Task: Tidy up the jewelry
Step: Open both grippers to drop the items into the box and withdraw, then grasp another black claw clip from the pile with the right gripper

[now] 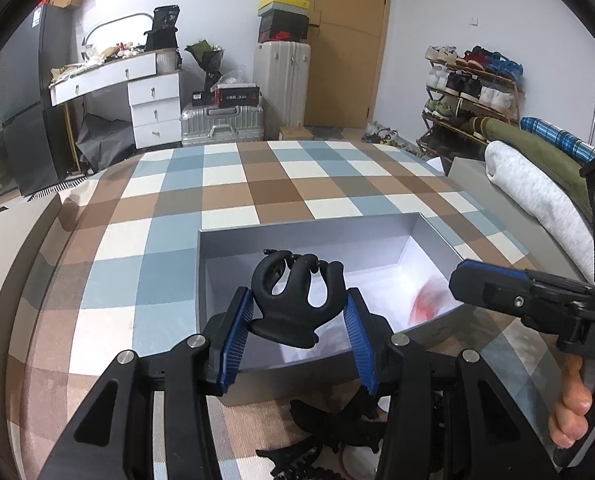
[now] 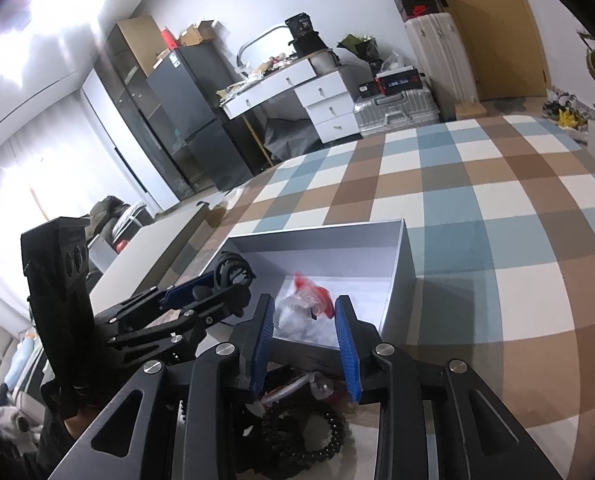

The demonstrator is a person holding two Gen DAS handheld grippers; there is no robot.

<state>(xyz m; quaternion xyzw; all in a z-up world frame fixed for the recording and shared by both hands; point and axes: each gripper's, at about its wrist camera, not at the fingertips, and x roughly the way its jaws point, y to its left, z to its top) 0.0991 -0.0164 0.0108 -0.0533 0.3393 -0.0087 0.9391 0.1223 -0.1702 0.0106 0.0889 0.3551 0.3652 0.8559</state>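
The left tool (image 1: 299,312) grips a black hair claw (image 1: 295,296) above the open grey box (image 1: 297,236) on the checked bed, probably to drop it inside. The right tool (image 2: 303,332) is open and empty beside it.

The left gripper (image 1: 299,320) squeezes a black hair claw clip (image 1: 297,294) between its blue pads (image 1: 237,336) and holds it up over an open grey box (image 1: 289,236). The box sits on a checked cloth (image 1: 169,216), with something red and blurry (image 1: 427,306) inside. The right gripper (image 1: 497,290) pokes in from the right side, above the box's near right corner.
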